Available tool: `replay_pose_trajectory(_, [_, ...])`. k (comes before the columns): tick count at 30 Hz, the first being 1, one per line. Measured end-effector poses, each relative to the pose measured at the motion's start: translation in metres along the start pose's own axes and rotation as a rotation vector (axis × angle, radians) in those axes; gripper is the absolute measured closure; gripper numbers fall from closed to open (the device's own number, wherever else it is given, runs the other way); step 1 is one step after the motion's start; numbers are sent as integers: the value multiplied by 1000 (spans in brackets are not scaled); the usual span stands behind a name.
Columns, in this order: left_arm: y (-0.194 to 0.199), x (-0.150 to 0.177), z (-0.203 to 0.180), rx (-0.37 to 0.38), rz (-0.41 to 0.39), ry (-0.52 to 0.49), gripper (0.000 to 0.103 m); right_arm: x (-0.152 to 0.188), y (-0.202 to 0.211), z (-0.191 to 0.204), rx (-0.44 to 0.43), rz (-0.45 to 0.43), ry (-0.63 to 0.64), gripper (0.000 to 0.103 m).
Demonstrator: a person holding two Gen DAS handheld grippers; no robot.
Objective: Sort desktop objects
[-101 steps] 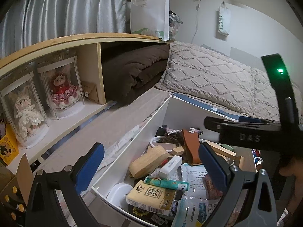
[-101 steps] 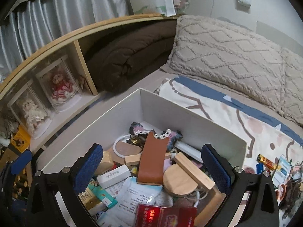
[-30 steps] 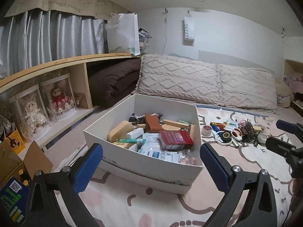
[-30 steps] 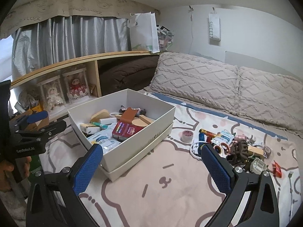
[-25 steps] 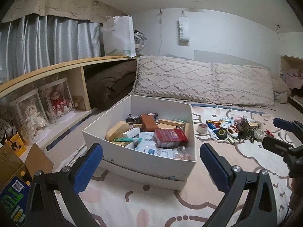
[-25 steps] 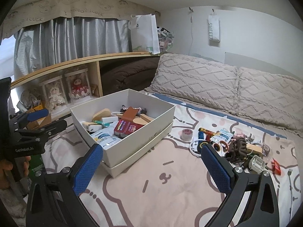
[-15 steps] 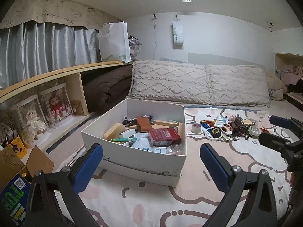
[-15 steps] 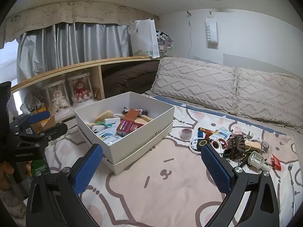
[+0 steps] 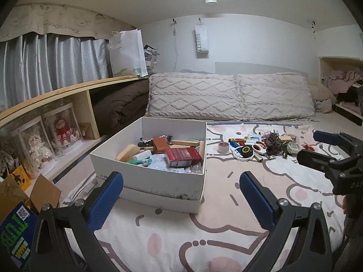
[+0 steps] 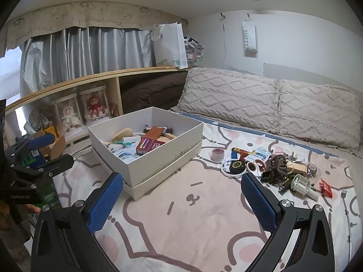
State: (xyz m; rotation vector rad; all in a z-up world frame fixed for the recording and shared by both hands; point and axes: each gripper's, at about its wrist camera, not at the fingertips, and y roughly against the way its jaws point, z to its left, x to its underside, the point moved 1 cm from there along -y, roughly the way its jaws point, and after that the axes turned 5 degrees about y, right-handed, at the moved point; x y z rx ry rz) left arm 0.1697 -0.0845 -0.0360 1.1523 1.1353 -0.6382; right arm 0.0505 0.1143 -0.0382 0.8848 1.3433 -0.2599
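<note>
A white box (image 9: 149,176) (image 10: 158,161) sits on the bed and holds several items: a red carton (image 9: 182,156) (image 10: 147,144), a brown leather case (image 9: 160,144), wooden blocks, papers. To its right lies a pile of loose objects (image 9: 261,146) (image 10: 272,167): tape rolls, scissors, a hair claw, a black round tin. My left gripper (image 9: 181,195) is open and empty, well short of the box. My right gripper (image 10: 182,195) is open and empty, over bare blanket between box and pile. Each gripper shows at the other view's edge.
The patterned bed blanket (image 10: 204,215) covers the surface. Two knitted pillows (image 9: 226,97) lie at the back. A wooden shelf (image 9: 45,99) with dolls in clear cases and a brown folded blanket runs along the left. Cardboard boxes (image 9: 20,195) stand at the lower left.
Both grippers have pulled back and away from the box; it and the loose pile now look smaller and farther off. Jaws stay open and empty.
</note>
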Motion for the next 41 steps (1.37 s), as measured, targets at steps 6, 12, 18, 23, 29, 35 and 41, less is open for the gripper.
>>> replay_pose_trajectory(6, [7, -3, 1, 3, -15, 10, 0, 1, 7, 0, 0, -8, 0, 0])
replay_pose_trajectory(12, [11, -2, -1, -2, -23, 9, 0, 4, 10, -4, 3, -9, -17, 0])
replay_pose_trajectory(18, [13, -1, -2, -7, -22, 7, 0, 4, 12, -5, 5, -8, -19, 0])
replay_pose_trajectory(23, [16, -1, -1, -1, -31, 17, 0, 5, 12, -7, 4, -6, -24, 0])
replay_pose_trajectory(29, [16, -1, -2, -4, -31, 13, 0, 7, 11, -10, 3, 0, -27, 0])
replay_pose_trajectory(35, [17, -2, -1, 11, -40, 28, 0, 8, 12, -12, 3, 2, -31, 0])
replay_pose_trajectory(41, [18, -4, -2, 3, -42, 24, 0, 8, 12, -13, 1, 4, -31, 0])
